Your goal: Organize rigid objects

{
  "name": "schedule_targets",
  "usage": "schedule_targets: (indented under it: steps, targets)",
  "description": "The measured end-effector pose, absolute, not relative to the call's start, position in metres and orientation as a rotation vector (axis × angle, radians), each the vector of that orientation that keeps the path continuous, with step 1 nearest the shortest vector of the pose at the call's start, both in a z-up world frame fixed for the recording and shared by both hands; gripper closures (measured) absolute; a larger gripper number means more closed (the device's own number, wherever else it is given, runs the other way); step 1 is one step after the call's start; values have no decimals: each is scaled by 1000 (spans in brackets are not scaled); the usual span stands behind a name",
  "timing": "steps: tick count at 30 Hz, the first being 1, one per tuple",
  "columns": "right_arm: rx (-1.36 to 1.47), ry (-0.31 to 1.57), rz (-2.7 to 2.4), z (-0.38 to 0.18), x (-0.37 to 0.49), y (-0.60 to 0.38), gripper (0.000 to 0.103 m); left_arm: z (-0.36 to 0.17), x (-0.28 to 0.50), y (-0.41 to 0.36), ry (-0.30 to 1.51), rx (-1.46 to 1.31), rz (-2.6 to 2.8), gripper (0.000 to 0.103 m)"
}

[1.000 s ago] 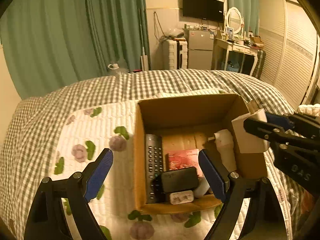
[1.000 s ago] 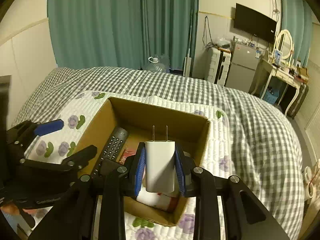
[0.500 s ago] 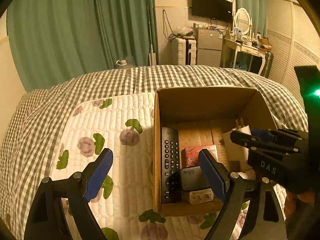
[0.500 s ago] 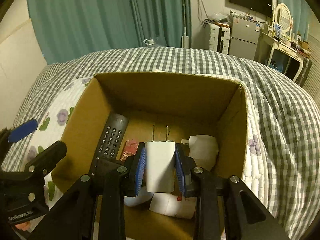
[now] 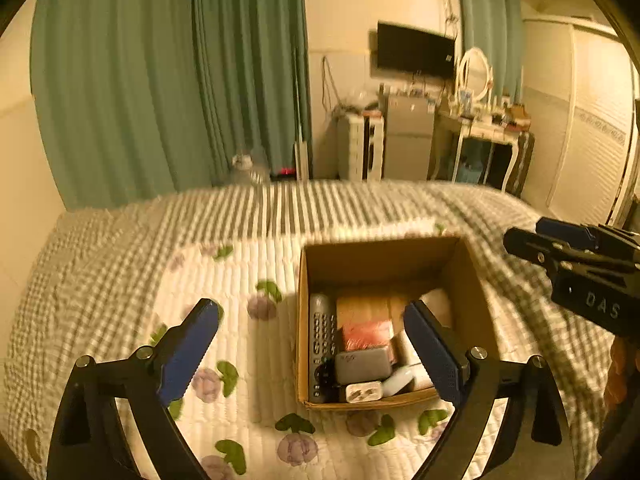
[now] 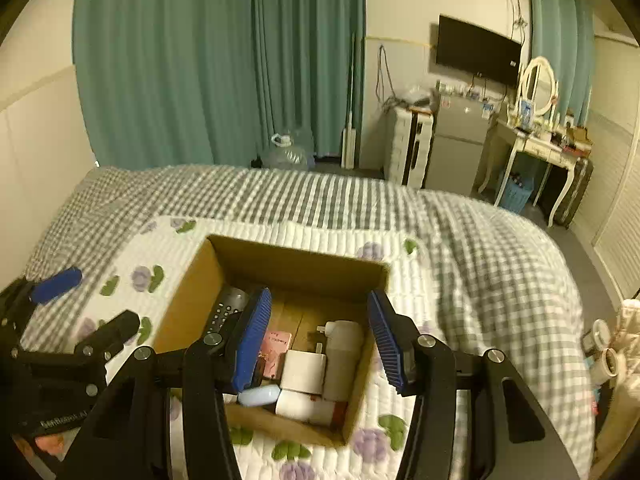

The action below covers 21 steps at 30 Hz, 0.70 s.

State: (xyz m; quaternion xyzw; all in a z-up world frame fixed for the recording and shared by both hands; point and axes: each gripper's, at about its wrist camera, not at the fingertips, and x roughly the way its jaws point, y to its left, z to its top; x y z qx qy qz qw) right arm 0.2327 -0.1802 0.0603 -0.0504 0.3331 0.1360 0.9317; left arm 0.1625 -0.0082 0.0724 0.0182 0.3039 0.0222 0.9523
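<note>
An open cardboard box [image 5: 380,256] [image 6: 296,264] sits on a floral quilt [image 5: 248,344] on the bed. Inside lie a black remote [image 5: 321,340] [image 6: 224,312], a red packet [image 5: 366,334], a grey power bank [image 5: 362,364], a small white plug [image 5: 363,392] and a white bottle [image 6: 342,352]. A white charger [image 6: 303,370] lies in the box beside the bottle. My right gripper [image 6: 318,340] is open and empty above the box; it also shows in the left wrist view [image 5: 560,248]. My left gripper [image 5: 312,352] is open and empty, above the box's left side.
The bed has a grey checked cover [image 6: 460,248]. Green curtains [image 5: 160,80] hang behind. A TV [image 6: 476,50], a small fridge [image 6: 456,144] and a white dressing table [image 6: 536,148] stand at the far right wall. A water jug [image 6: 286,152] stands on the floor.
My right gripper opened and let go of the white charger, which now lies in the box. Both grippers pulled back and up from the box.
</note>
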Motion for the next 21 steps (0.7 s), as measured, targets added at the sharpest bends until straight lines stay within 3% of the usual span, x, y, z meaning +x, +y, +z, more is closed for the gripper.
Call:
schedule_targets:
  steps: [7, 12, 14, 21]
  targets:
    - [-124, 564, 258, 142, 155, -195, 48, 145, 104, -15, 481, 57, 25, 0]
    - [-135, 440, 196, 188, 94, -199, 7, 175, 62, -14, 396, 71, 7, 0]
    - [-133, 402, 173, 196, 76, -201, 0, 180, 46, -14, 369, 86, 2, 0]
    - [-128, 301, 128, 196, 27, -203, 0, 170, 18, -10, 328, 93, -5, 0]
